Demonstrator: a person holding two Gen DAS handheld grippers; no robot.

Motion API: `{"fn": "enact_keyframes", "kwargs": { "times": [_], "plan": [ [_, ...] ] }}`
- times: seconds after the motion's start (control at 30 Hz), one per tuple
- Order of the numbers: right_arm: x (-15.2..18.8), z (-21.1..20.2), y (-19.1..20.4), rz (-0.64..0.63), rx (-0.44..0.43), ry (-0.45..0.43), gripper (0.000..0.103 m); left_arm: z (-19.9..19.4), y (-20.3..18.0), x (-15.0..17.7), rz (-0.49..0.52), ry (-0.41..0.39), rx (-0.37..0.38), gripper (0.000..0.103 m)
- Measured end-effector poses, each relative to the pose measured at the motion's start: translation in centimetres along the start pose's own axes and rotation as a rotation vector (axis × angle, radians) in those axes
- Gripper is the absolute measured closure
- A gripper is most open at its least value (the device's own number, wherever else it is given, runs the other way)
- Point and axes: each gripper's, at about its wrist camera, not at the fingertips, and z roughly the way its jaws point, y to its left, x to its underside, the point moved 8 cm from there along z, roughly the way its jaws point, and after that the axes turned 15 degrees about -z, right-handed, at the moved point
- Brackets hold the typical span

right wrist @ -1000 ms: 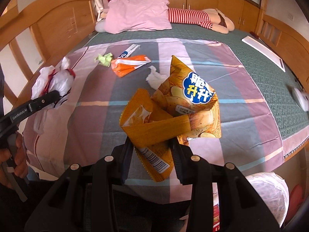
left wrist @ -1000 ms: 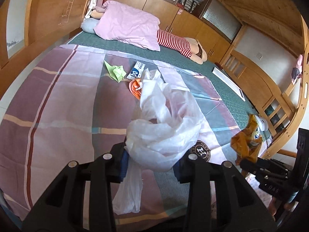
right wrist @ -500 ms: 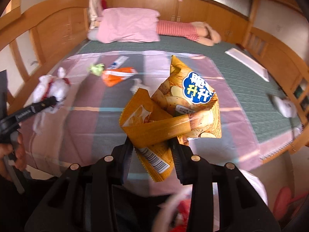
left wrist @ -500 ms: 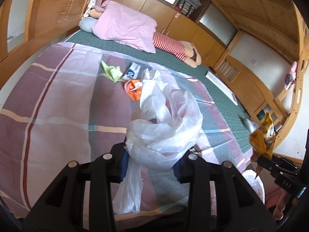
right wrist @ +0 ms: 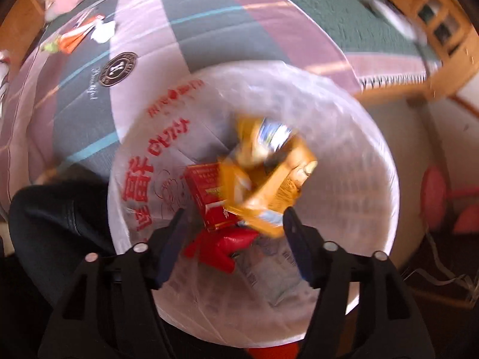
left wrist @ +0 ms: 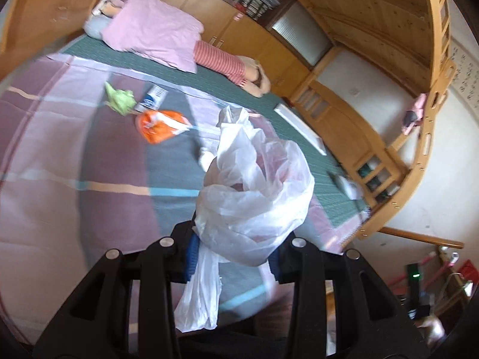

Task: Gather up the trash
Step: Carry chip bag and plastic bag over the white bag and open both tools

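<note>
Inside, the lined bin holds a chip bag.

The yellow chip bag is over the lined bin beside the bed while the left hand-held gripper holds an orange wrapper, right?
Not quite: the left wrist view shows the left hand-held gripper clamping a white plastic bag; the orange wrapper lies on the bed. The yellow chip bag is over the lined bin.

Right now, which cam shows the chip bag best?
Right wrist: the chip bag sits mid-frame, blurred, over the lined bin, between the right gripper's opening jaws, which do not touch it. The left wrist view does not show it.
</note>
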Motion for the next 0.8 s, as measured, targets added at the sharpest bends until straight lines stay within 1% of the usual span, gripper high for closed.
{"fn": "enact_keyframes", "kwargs": {
  "times": [0.07,0.1,0.13,0.17,0.23,0.3,0.33,0.37,0.4,0.43,0.47,0.5,0.53,0.57,0.6,0.67,0.7,0.77,0.8],
  "plan": [
    [-0.4,-1.2,-1.3,0.063,0.001,-0.06,0.035,0.5,-1.0,0.6,-0.002,0.026,0.042,0.066],
    [-0.7,-2.3,-2.4,0.109,0.008,-0.11,0.035,0.9,-2.0,1.2,-0.002,0.052,0.084,0.066],
    [-1.0,-3.8,-3.7,0.159,0.019,-0.166,0.032,1.3,-2.7,1.6,-0.004,0.076,0.116,0.066],
    [-1.3,-4.9,-4.6,0.195,0.027,-0.208,0.028,1.7,-3.8,2.4,-0.008,0.116,0.167,0.066],
    [-1.4,-8.2,-7.1,0.29,0.049,-0.336,0.025,2.2,-6.5,4.2,0.006,0.187,0.265,0.066],
    [-1.1,-10.5,-9.1,0.346,0.074,-0.414,0.023,3.1,-10.3,7.5,0.086,0.286,0.354,0.066],
    [-0.9,-11.0,-9.8,0.362,0.085,-0.43,0.023,3.6,-11.8,9.3,0.128,0.339,0.386,0.066],
    [-0.6,-11.6,-10.5,0.38,0.095,-0.444,0.023,4.3,-13.7,11.9,0.179,0.413,0.423,0.066],
    [-0.2,-12.4,-11.5,0.411,0.105,-0.465,0.023,4.8,-14.8,13.8,0.211,0.464,0.443,0.066],
    [0.1,-12.8,-12.1,0.429,0.107,-0.477,0.023,5.5,-16.2,16.5,0.255,0.535,0.465,0.066],
    [0.5,-13.2,-12.6,0.446,0.109,-0.487,0.023,6.1,-17.6,19.7,0.31,0.618,0.481,0.063],
    [0.9,-13.4,-13.3,0.464,0.113,-0.494,0.023,6.5,-18.2,21.6,0.349,0.663,0.477,0.051],
    [1.4,-13.5,-13.3,0.475,0.118,-0.496,0.023,7.0,-18.8,23.8,0.408,0.698,0.453,0.04],
    [1.4,-13.5,-13.6,0.483,0.12,-0.495,0.023,7.7,-19.0,25.2,0.469,0.692,0.401,0.017],
    [1.7,-13.4,-13.9,0.491,0.118,-0.493,0.023,8.1,-18.9,25.6,0.497,0.668,0.37,0.013],
    [1.7,-13.0,-14.1,0.501,0.109,-0.489,0.022,8.7,-18.3,25.1,0.517,0.623,0.322,0.012],
    [1.6,-12.6,-14.1,0.503,0.102,-0.488,0.022,8.8,-17.6,23.7,0.489,0.596,0.294,0.012],
    [0.8,-12.0,-13.7,0.496,0.087,-0.479,0.022,8.4,-16.9,21.1,0.42,0.556,0.288,0.009],
    [0.2,-11.7,-13.3,0.49,0.08,-0.477,0.022,7.9,-16.3,19.0,0.377,0.524,0.282,0.008]
  ]
}}
